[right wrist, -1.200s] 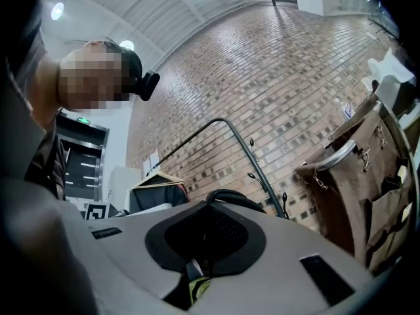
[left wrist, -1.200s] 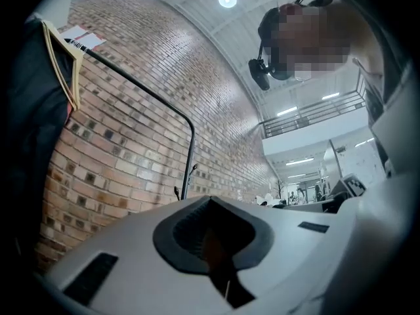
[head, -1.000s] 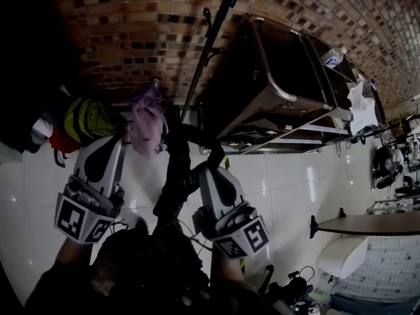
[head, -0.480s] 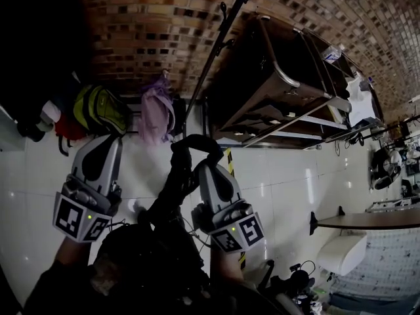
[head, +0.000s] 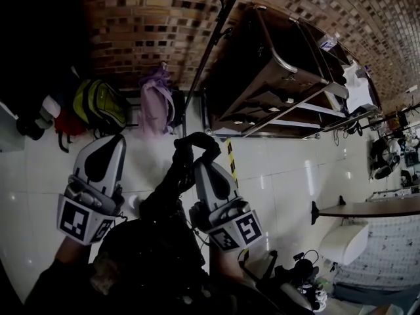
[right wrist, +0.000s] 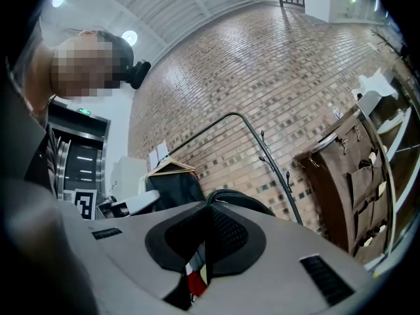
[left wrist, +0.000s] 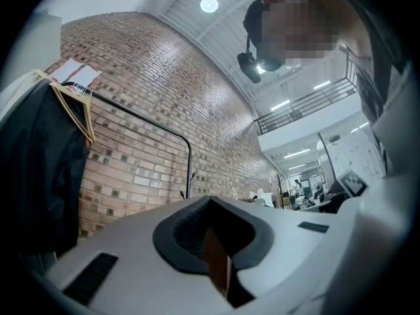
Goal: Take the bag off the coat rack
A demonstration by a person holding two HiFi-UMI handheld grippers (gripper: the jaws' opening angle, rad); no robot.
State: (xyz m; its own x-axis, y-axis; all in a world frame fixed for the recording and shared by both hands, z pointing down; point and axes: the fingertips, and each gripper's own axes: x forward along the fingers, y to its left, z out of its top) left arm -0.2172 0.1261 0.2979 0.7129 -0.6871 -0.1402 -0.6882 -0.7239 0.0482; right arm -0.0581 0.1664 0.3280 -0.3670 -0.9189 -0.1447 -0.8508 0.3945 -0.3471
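Observation:
The black bag point(head: 165, 199) hangs from its looped handle point(head: 195, 140) down in front of the person. My right gripper point(head: 200, 165) is shut on that handle, which arcs over the jaws as a black loop point(right wrist: 239, 200) in the right gripper view. The coat rack's thin black pole point(head: 209, 51) rises beyond the handle, apart from it, and its hooked stem point(right wrist: 277, 169) stands before the brick wall. My left gripper point(head: 109, 140) is to the left of the bag, jaws together with nothing between them point(left wrist: 210, 205).
A green backpack point(head: 98, 107) and a lilac backpack point(head: 156, 100) lean against the brick wall. A brown hanging organiser on a metal rail point(head: 262, 77) stands right of the pole. A table edge point(head: 367, 225) and a white chair point(head: 341, 241) are at the right. A dark garment on a wooden hanger point(left wrist: 39, 169) is at the left.
The right gripper and the bag's handle have come slightly down and away from the pole. The backpacks now show more fully. The left gripper has barely moved.

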